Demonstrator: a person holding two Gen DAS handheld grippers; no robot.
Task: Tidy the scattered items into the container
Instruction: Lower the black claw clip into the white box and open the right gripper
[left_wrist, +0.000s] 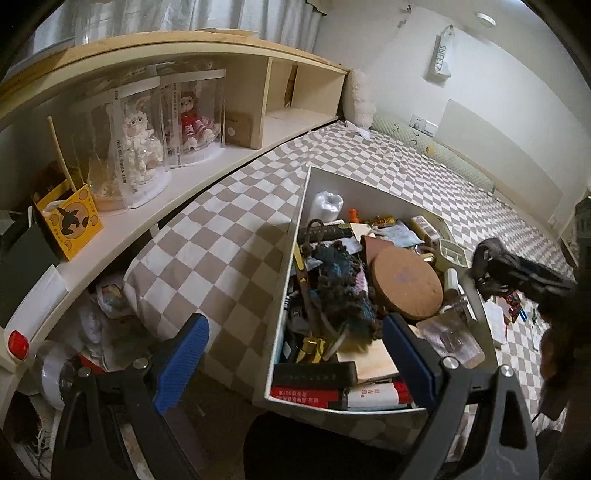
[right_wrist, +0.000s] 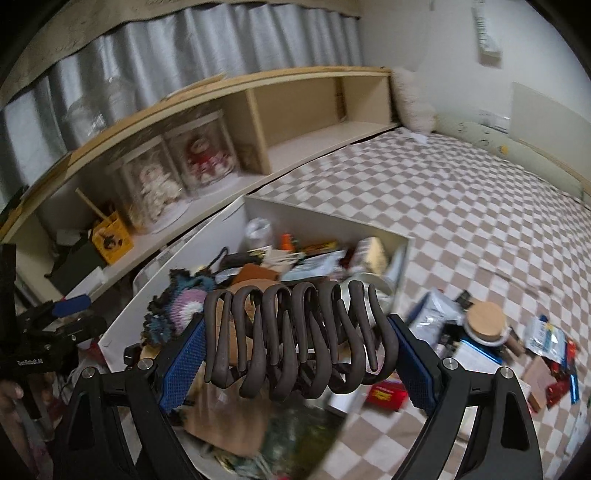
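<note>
Hair claw clip (right_wrist: 295, 339), dark brown with long curved teeth, sits crosswise between the blue pads of the right tool (right_wrist: 297, 354), which pinches it at both ends with its fingers set wide. It hangs over the near part of the white container (right_wrist: 184, 273), apart from the clutter inside. That container rests on the checkered bed (right_wrist: 461, 206) and is crowded with things: a knitted piece (left_wrist: 343, 280), a round cork coaster (left_wrist: 406, 284), a red book (left_wrist: 373, 397). The left tool (left_wrist: 295, 365) is spread and holds nothing, one pad over the container's near edge, the other over the bed beside it. More scattered items (right_wrist: 517, 343) lie on the bed to the container's right, among them a jar with a wooden lid (right_wrist: 484, 321).
</note>
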